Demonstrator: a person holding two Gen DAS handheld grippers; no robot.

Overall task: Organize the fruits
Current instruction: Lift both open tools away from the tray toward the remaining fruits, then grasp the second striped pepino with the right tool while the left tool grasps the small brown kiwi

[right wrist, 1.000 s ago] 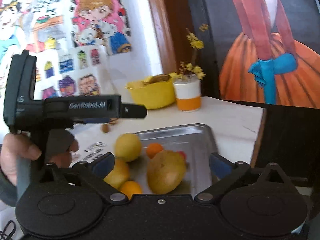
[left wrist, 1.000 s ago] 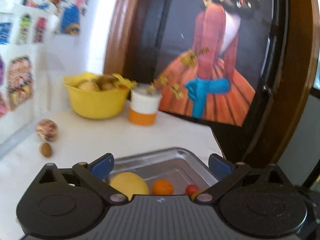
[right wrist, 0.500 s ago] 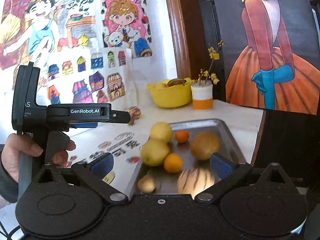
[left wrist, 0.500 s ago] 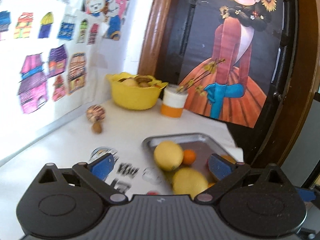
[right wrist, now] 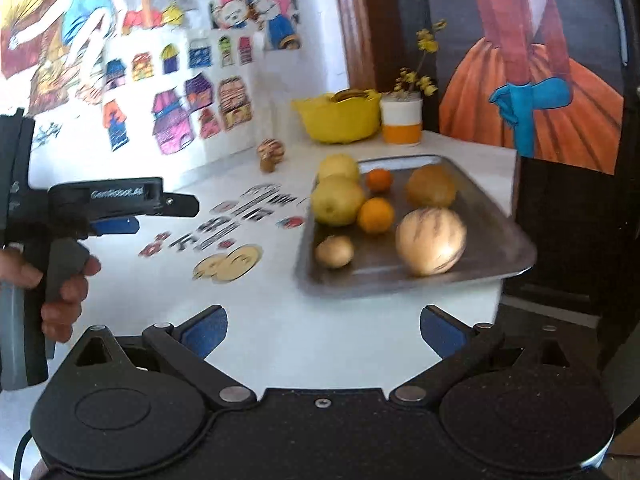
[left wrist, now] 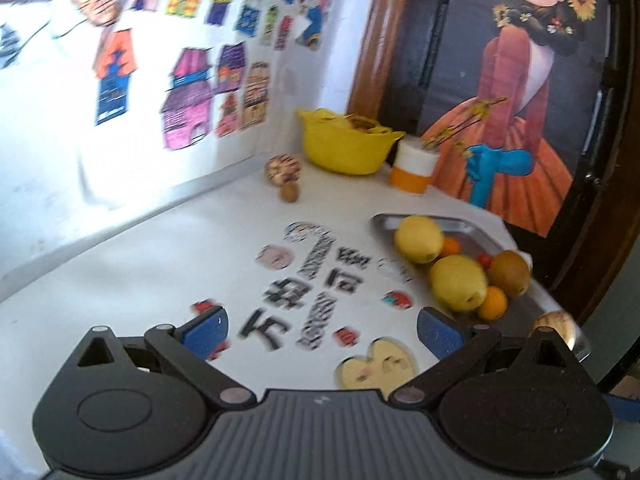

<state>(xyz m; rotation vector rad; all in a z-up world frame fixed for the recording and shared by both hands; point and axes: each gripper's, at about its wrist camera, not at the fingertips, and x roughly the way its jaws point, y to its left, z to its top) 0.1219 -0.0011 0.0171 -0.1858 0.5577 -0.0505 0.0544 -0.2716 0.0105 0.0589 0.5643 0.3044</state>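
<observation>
A metal tray lies at the right side of the white table and holds several fruits: two yellow lemons, two oranges, a brown kiwi, a striped melon and a small potato-like fruit. The same tray shows at the right of the left wrist view. My left gripper hovers open over the printed stickers, empty. My right gripper is open and empty, short of the tray's near edge. A hand holds the left gripper at the left of the right wrist view.
A yellow bowl with food and a white-and-orange cup with yellow flowers stand at the back by the wall. A patterned ball and a small nut lie near the wall. The table's right edge drops beside the tray.
Both grippers have pulled back and risen from the tray, so more table and the whole tray now show. Neither took hold of anything.
</observation>
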